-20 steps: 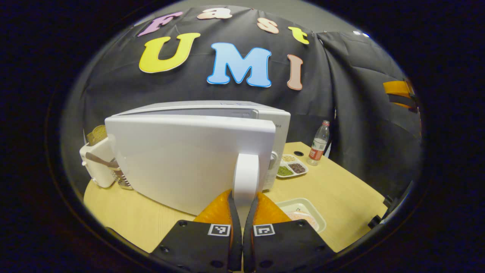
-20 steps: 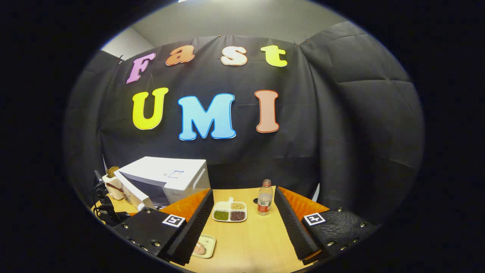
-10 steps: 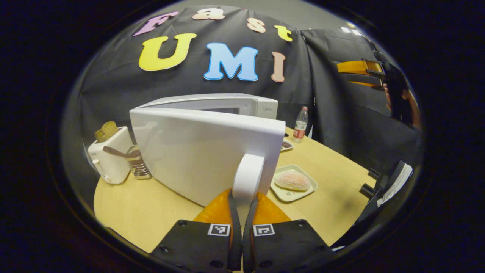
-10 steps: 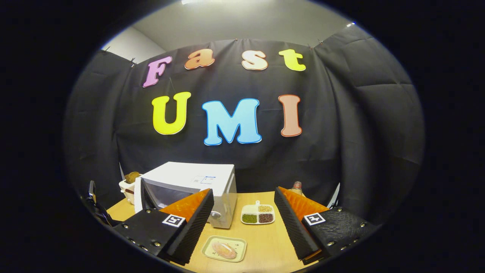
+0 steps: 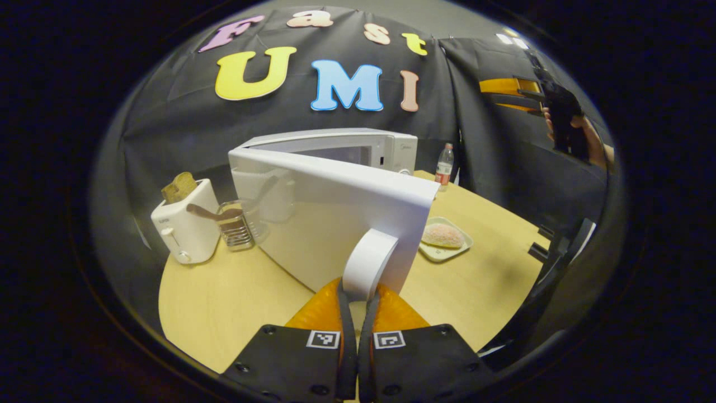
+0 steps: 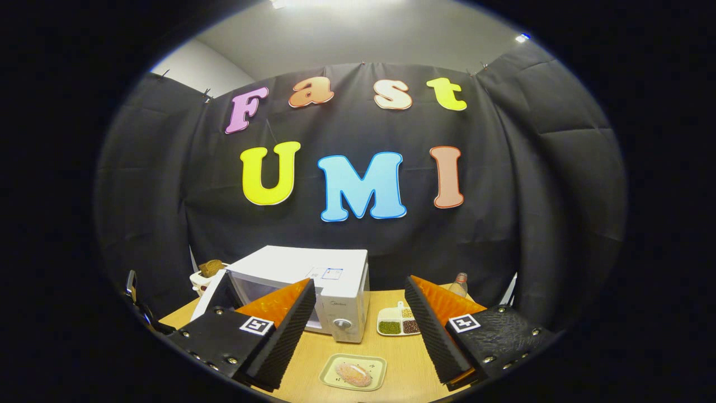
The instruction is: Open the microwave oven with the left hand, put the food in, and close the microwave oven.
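In the left gripper view, my left gripper (image 5: 358,291) is shut on the white door handle (image 5: 366,263) of the white microwave oven (image 5: 358,146). Its door (image 5: 330,224) stands swung wide open towards me. The food (image 5: 442,235), a pinkish bun, lies on a pale tray (image 5: 460,249) right of the door. My right gripper (image 5: 512,92) hangs high at the right, held by a hand (image 5: 593,143). In the right gripper view, my right gripper (image 6: 358,330) is open above the table, with the microwave oven (image 6: 313,280) behind its left finger and the food (image 6: 353,374) on its tray below.
A white toaster (image 5: 184,226) with bread and a glass holder (image 5: 235,226) stand left of the door. A water bottle (image 5: 444,165) stands behind the microwave. A divided dish of beans (image 6: 398,323) lies right of the microwave on the wooden table (image 5: 235,302).
The left gripper has pulled the microwave door further open, swinging it outwards. The right gripper's view has shifted so the microwave and food tray sit more central.
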The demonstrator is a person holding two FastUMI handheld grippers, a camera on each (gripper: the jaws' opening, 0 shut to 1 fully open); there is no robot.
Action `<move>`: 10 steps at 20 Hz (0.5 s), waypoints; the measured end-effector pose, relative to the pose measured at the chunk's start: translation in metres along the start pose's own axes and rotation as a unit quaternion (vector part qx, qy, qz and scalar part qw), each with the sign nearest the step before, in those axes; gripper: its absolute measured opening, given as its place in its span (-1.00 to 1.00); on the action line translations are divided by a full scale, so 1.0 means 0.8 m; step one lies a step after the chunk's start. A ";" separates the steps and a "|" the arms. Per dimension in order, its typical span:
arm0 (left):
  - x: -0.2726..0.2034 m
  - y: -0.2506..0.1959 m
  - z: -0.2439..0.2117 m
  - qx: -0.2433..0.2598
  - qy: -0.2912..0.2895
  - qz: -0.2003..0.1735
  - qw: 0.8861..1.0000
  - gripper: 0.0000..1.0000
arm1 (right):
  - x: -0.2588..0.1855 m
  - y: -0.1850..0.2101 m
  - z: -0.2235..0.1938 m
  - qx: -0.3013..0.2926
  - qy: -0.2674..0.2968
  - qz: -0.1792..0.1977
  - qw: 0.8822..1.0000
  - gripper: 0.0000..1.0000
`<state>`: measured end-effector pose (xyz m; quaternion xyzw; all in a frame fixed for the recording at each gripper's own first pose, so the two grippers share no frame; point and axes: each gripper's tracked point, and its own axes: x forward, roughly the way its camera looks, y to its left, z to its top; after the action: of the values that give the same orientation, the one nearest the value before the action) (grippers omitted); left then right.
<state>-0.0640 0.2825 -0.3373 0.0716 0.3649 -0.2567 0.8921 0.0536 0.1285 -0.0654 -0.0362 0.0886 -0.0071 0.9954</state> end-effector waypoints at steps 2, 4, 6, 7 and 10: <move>-0.021 0.026 -0.012 0.002 0.011 0.007 1.000 -0.84 | 0.001 0.012 -0.003 -0.001 0.002 0.005 1.000 0.96; -0.034 0.051 -0.021 -0.004 0.015 0.016 1.000 -0.84 | -0.001 0.019 -0.009 -0.002 0.005 0.008 1.000 0.96; -0.046 0.069 -0.029 -0.018 0.013 0.023 0.999 -0.84 | -0.002 0.025 -0.018 -0.004 0.011 0.010 1.000 0.96; -0.051 0.080 -0.033 -0.023 0.013 0.028 0.999 -0.84 | -0.002 0.027 -0.021 -0.004 0.015 0.010 1.000 0.96; -0.069 0.119 -0.043 -0.029 0.017 0.059 0.998 -0.89 | -0.004 0.030 -0.019 -0.005 0.011 0.007 1.000 0.96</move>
<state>-0.0698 0.3973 -0.3296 0.0716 0.3820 -0.1915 0.9013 0.0479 0.1514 -0.0815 -0.0404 0.0994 -0.0005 0.9942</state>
